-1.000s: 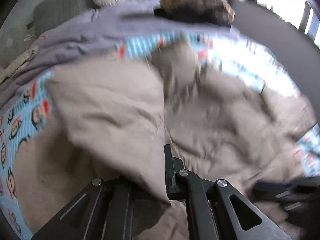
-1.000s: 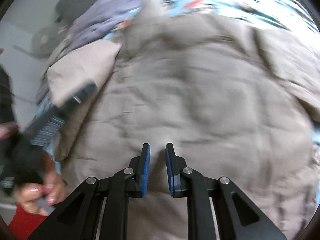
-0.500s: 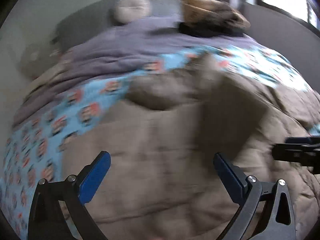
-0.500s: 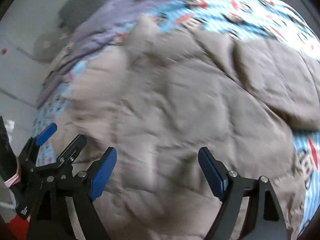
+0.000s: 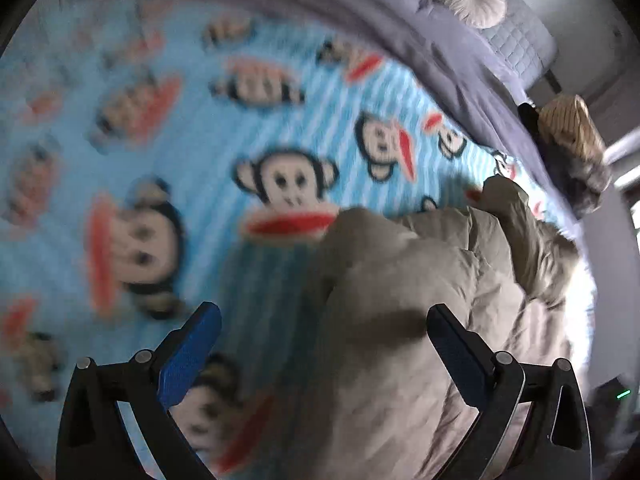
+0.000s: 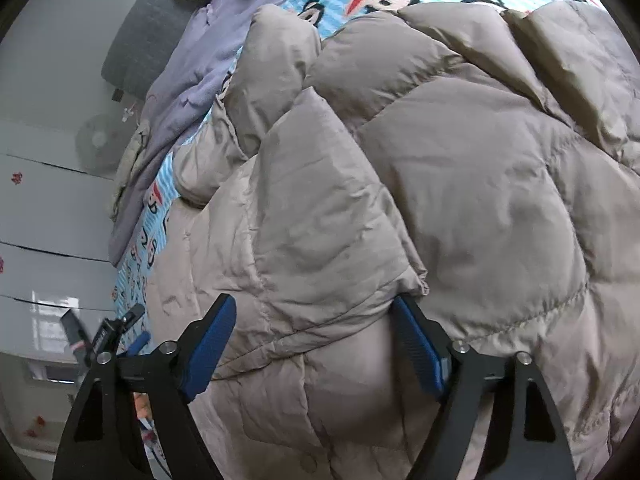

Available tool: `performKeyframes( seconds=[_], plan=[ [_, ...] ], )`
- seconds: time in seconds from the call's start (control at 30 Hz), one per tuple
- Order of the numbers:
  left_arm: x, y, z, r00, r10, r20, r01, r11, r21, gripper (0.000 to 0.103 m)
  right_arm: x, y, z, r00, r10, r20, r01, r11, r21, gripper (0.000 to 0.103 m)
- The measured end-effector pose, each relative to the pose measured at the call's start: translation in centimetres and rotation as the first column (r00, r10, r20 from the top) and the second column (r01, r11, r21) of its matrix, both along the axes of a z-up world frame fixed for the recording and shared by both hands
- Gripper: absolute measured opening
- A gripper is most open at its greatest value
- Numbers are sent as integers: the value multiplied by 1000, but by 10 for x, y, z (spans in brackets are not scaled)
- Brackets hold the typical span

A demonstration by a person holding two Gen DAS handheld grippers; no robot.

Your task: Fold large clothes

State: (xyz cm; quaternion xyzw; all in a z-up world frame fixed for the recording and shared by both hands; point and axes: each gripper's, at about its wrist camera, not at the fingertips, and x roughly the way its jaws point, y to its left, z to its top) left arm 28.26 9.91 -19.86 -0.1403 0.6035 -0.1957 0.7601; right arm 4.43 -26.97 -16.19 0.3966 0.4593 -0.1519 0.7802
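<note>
Now the big, puffy, beige quilted coat (image 6: 440,184) lies spread on the bed, on top of a blue sheet with cartoon monkey faces (image 5: 200,128). The right gripper (image 6: 316,344) has its blue fingers (image 6: 208,344) wide apart, with a folded flap of the coat between them; they have just let go, then closed a little, and are not squeezing it. The left gripper (image 5: 320,356) is wide open too, hanging over the coat's edge and the sheet, holding nothing.

I think the coat is soft, squishy and light, but bulky. It may be slippery and puff back up. A good place to grab is a thin edge, like the hem or a cuff, not the fat middle.
</note>
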Motion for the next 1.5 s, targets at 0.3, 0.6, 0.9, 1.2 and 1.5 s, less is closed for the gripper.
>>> performKeyframes(
  seconds=[0.3,0.6,0.9,1.2,1.5],
  plan=[
    [-10,-34,27,982,-78,173,75,997,22,15,18,-6,7,1000,19,-2,-19,999,-48,16],
    [-6,-75,19,935,-216,282,113,933,340,19,-4,-11,5,996,-16,-92,-5,975,-224,14],
    [-24,-30,85,915,-154,374,19,940,342,29,-26,-21,33,996,-43,-82,20,966,-258,35],
    [-66,-56,29,934,-251,254,134,906,403,29,-8,-14,57,990,133,51,-114,956,-271,33],
    [-65,-59,12,946,-225,233,102,890,445,29,-15,-35,7,993,19,-113,-44,974,-223,23]
  ],
)
